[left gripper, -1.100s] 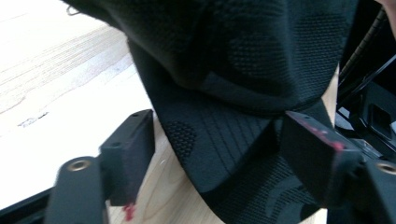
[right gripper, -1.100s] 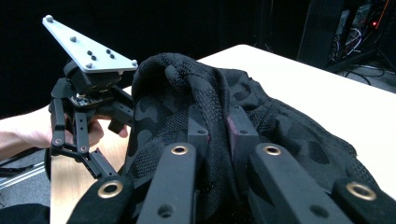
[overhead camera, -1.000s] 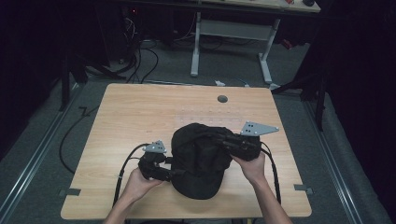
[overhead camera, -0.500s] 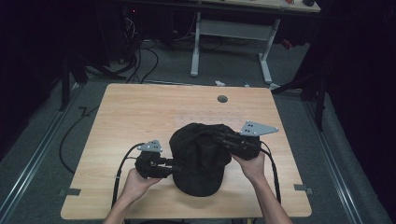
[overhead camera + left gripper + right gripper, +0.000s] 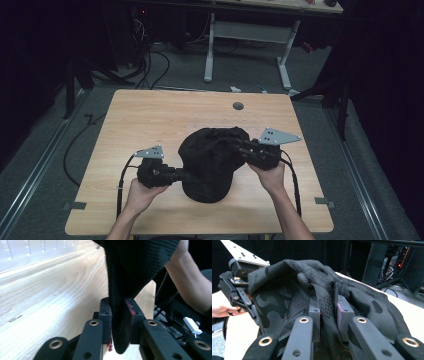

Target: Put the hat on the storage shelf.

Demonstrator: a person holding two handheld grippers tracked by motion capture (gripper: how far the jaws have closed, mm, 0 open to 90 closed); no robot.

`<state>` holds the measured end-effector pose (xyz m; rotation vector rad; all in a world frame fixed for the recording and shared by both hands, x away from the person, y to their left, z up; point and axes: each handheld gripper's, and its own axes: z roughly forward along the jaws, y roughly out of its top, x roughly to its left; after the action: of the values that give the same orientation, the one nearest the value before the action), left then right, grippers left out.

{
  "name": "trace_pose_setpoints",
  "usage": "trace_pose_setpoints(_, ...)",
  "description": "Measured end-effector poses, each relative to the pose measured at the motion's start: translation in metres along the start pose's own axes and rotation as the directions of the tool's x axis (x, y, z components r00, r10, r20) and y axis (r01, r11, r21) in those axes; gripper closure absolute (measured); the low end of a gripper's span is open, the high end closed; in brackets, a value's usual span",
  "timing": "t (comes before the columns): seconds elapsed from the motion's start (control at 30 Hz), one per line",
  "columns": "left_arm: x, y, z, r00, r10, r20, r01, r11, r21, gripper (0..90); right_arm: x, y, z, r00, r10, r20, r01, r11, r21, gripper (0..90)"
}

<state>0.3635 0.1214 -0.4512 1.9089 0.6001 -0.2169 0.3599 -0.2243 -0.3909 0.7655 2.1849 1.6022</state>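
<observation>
**Q:** What do my two tongs hold, starting nearest the bench's front edge?

**A:** My left gripper, nearest the front edge and left of centre, is clenched on the black cap. In the left gripper view, my left gripper's jaws pinch a stiff black edge of the cap between them, with the fabric rising above.

**Q:** And the right one?

**A:** My right gripper, a little farther from the front edge and right of centre, is also clenched on the cap. In the right gripper view, my right gripper's jaws squeeze a fold of the mesh fabric; the left gripper shows beyond it at the cap's other side.

**Q:** Where is the cap?

**A:** Between the two tongs, over the middle of the bench, towards the front. Whether it touches the wood, I cannot tell.

**Q:** Anything farther back?

**A:** A round grommet hole near the far edge.
</observation>
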Motion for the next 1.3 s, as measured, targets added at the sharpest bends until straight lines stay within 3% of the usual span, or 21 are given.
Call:
trace_pose_setpoints(0.13,-0.002,0.0,-0.004,0.9995,-0.001,0.033,0.002,0.9999,-0.012,83.4,0.0,0.0,0.0,1.0,0.002,0.002,-0.002,1.0,-0.001,75.6)
trace_pose_setpoints(0.37,-0.006,0.0,-0.008,0.9991,0.007,0.042,-0.006,0.9996,-0.029,86.4,-0.003,-0.003,0.001,0.9997,0.023,0.003,-0.023,1.0,0.002,70.0)
trace_pose_setpoints(0.47,-0.008,0.0,-0.011,0.9998,0.017,0.01,-0.016,0.9988,-0.046,86.6,-0.004,-0.004,0.0,0.999,0.044,0.006,-0.044,0.999,0.005,65.2)
trace_pose_setpoints(0.83,-0.01,0.005,-0.015,0.9989,0.035,-0.03,-0.037,0.9978,-0.056,86.8,-0.012,-0.012,-0.004,0.9937,0.093,0.062,-0.095,0.995,0.025,38.1)
trace_pose_setpoints(1.07,-0.009,0.007,-0.024,0.9976,0.022,-0.066,-0.028,0.9952,-0.094,86.8,-0.018,-0.02,-0.018,0.9877,0.129,0.088,-0.131,0.991,0.014,35.8)
trace_pose_setpoints(1.3,-0.008,0.009,-0.028,0.9934,0.017,-0.113,-0.03,0.9935,-0.11,86.8,-0.022,-0.047,-0.018,0.975,0.158,0.156,-0.175,0.979,0.104,36.6)
